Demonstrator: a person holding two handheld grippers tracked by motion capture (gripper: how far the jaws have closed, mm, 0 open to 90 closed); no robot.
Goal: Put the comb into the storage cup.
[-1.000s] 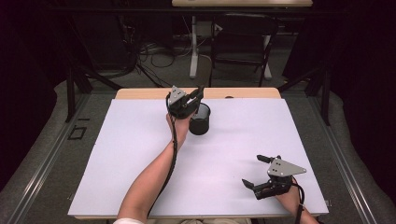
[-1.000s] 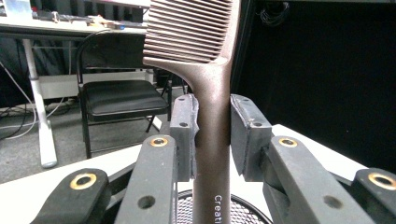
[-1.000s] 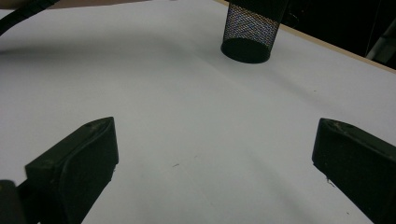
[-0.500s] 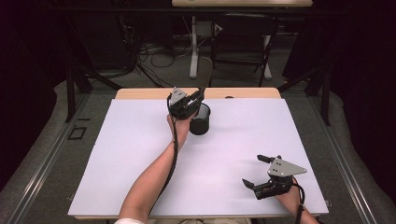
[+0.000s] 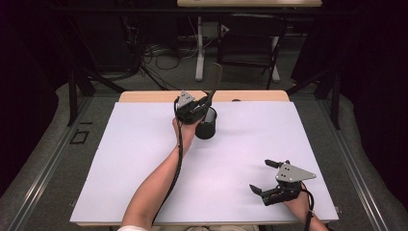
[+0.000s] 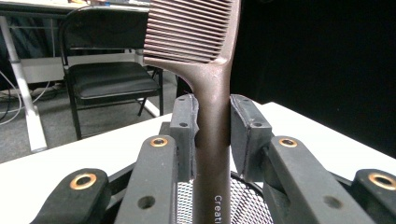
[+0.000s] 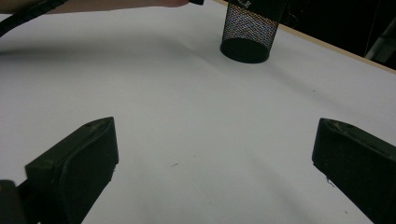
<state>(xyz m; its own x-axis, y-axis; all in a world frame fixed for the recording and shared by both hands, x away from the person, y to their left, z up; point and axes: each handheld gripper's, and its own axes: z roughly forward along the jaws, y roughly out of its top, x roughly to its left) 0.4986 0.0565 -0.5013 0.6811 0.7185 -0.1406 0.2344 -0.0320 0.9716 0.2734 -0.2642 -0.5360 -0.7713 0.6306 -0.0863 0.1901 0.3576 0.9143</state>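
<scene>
One brown comb (image 6: 211, 84), one black mesh cup (image 5: 207, 123), two claws, one folding chair (image 6: 109, 70).

Brown comb (image 6: 212, 93) standing upright, handle clamped between pads of left gripper (image 5: 204, 103), teeth end rising above jaws, white lettering on handle. Black mesh cup (image 5: 206, 123) sitting upright on table directly below left gripper, comb's lower end reaching over its open mouth; well apart from right gripper (image 5: 263, 177).

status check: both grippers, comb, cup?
Left gripper shut on comb handle, comb upright over black mesh cup. Right gripper open, holding nothing, resting near table's front right. Nothing between them.
</scene>
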